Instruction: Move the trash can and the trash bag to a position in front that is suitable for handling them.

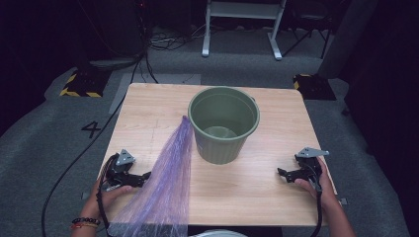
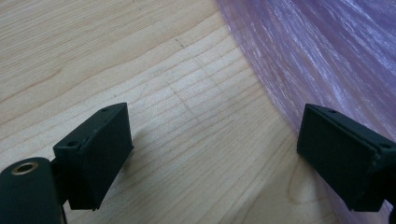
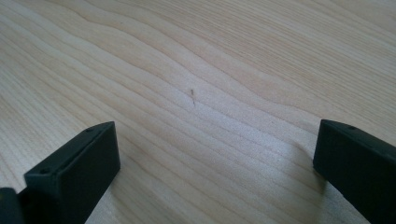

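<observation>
A green ribbed bucket (image 1: 224, 123) stands upright and empty on the far half of the wooden table (image 1: 257, 182). A thin purple plastic bag (image 1: 165, 182) lies flat from the bucket's left side to the table's near edge. My left gripper (image 1: 143, 177) rests on the table at the near left, open, its tips at the bag's left edge. In the left gripper view the bag (image 2: 327, 51) lies at the right by the right jaw, with bare wood between the jaws (image 2: 212, 144). My right gripper (image 1: 282, 174) sits at the near right, open over bare wood (image 3: 215, 154).
Grey carpet surrounds the table. A white metal frame (image 1: 242, 24) stands behind it. Yellow-and-black striped blocks (image 1: 81, 84) sit on the floor at both far corners. A black cable (image 1: 74, 163) runs across the floor at the left.
</observation>
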Motion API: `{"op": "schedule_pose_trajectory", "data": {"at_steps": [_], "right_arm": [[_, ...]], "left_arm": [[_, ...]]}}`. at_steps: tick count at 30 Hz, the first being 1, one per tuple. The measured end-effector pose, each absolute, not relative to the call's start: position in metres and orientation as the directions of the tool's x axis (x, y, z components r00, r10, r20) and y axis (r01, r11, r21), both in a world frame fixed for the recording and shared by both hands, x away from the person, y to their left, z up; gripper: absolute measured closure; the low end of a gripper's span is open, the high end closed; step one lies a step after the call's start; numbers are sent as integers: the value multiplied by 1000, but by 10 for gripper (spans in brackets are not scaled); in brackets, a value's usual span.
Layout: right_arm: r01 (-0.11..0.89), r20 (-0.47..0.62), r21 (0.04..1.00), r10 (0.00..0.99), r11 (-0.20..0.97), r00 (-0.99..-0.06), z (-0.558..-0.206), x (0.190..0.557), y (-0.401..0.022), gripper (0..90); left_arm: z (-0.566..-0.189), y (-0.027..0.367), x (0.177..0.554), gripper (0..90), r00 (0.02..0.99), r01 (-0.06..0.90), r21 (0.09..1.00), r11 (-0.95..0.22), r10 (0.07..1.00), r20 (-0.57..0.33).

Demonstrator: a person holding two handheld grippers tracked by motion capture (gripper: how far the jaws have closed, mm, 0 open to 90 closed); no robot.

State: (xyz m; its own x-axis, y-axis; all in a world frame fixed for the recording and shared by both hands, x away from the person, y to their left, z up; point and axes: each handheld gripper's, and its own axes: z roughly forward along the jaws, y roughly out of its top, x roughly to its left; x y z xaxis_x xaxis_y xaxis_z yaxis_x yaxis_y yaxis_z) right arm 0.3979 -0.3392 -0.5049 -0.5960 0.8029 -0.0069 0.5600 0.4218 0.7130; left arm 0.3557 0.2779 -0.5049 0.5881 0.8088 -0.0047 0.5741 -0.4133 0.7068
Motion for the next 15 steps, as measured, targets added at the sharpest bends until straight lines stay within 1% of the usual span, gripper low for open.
{"op": "schedule_pose_trajectory", "data": {"at_steps": [15], "right_arm": [[561,-6,714,804,420,-594,-505,398,-339,3]], "left_arm": [[-504,278,355,105,596,570,705,-421,803,-3]]}}
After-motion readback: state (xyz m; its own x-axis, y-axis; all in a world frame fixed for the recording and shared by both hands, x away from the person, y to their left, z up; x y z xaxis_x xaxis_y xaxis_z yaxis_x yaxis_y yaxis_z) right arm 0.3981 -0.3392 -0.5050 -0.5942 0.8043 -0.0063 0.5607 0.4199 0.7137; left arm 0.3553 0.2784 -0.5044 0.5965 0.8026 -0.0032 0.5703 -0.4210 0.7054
